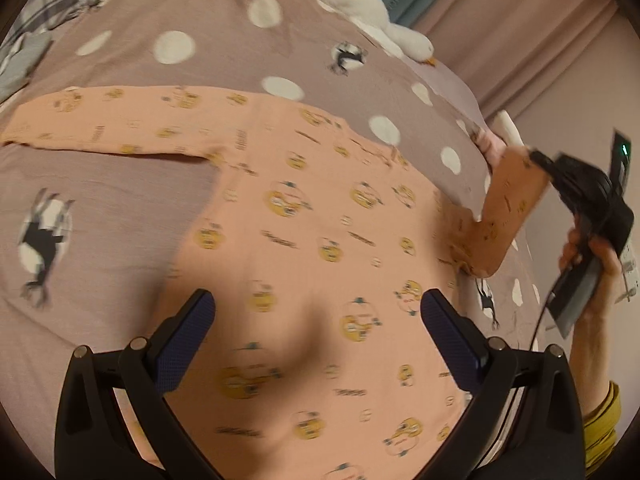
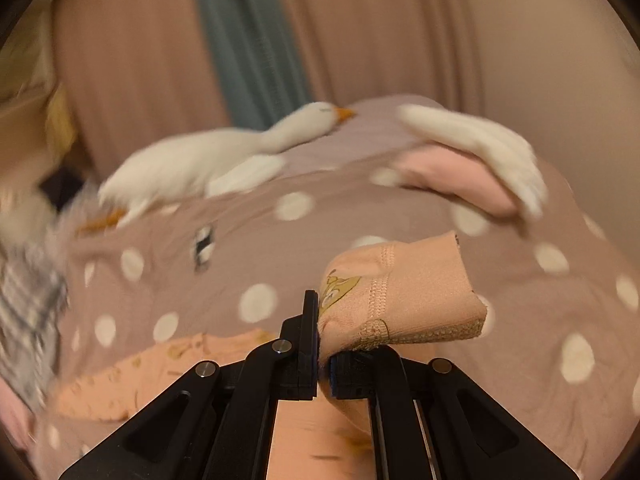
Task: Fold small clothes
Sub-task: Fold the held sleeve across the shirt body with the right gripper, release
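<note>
A small peach long-sleeved shirt (image 1: 304, 224) with yellow cartoon prints lies spread on the mauve polka-dot bedspread (image 1: 192, 8). Its left sleeve (image 1: 100, 120) lies flat toward the left. My left gripper (image 1: 316, 308) is open and empty, hovering over the shirt's body. My right gripper (image 2: 320, 344) is shut on the cuff (image 2: 400, 300) of the right sleeve (image 1: 508, 204) and holds it lifted off the bed. The right gripper shows in the left wrist view (image 1: 536, 156) at the right edge.
A white plush goose (image 2: 208, 160) lies at the far side of the bed, also in the left wrist view (image 1: 360, 4). A pink and white garment (image 2: 472, 172) lies at the far right. Grey plaid cloth (image 1: 52, 4) lies far left. Pink curtains (image 2: 400, 32) hang behind.
</note>
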### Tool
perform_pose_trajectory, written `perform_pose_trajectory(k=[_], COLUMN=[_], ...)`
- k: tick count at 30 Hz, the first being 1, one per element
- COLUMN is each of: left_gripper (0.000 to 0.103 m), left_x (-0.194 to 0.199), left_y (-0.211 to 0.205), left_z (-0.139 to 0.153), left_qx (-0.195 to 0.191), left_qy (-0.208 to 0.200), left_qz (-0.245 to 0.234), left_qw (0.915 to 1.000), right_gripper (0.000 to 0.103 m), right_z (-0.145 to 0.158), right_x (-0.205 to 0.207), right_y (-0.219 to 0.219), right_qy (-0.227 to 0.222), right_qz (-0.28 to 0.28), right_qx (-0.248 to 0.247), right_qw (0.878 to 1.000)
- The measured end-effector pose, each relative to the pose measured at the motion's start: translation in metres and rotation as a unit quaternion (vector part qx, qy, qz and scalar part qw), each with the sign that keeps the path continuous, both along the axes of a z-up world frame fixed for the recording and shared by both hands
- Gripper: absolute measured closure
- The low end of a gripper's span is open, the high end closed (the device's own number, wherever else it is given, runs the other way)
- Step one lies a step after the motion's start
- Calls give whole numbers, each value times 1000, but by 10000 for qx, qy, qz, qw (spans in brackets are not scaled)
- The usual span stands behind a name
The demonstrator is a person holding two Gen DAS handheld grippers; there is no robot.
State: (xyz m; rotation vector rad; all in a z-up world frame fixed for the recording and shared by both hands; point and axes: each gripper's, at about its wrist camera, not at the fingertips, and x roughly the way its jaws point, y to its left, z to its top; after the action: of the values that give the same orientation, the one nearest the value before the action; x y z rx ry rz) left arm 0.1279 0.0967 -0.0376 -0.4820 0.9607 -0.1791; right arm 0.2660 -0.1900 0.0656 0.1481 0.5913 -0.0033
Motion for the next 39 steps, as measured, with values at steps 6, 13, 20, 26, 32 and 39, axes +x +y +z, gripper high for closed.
perform_pose_trajectory(k=[6, 13, 20, 26, 32, 39], left_gripper=[0, 1, 0, 0, 0, 1], left_x=[-13, -16, -19, -27, -32, -26], left_y=[44, 76, 90, 102, 108, 121], left_z=[-6, -21, -26, -26, -29, -31], left_qx=[37, -47, -161, -233, -285, -482], left_qy=[58, 192, 214, 205, 211, 55], left_qz=[375, 675, 834, 1025, 1078, 1227], left_qw=[9993, 9975, 9962, 9943, 9935, 9913], right_gripper=[97, 97, 71, 45, 44, 64], right_z=[-44, -129, -167, -146, -107, -104], right_x=[21, 17, -3, -21, -28, 36], right_y=[137, 218, 268, 278, 253, 169], right_qy=[265, 888, 1196, 737, 625, 1676], right_qz=[899, 1609, 2225, 2561, 2900, 2384], right_qx=[-1323, -2742, -3915, -4338, -3260, 668], right_qw=[9868, 9439, 8848, 8607, 8976, 9543])
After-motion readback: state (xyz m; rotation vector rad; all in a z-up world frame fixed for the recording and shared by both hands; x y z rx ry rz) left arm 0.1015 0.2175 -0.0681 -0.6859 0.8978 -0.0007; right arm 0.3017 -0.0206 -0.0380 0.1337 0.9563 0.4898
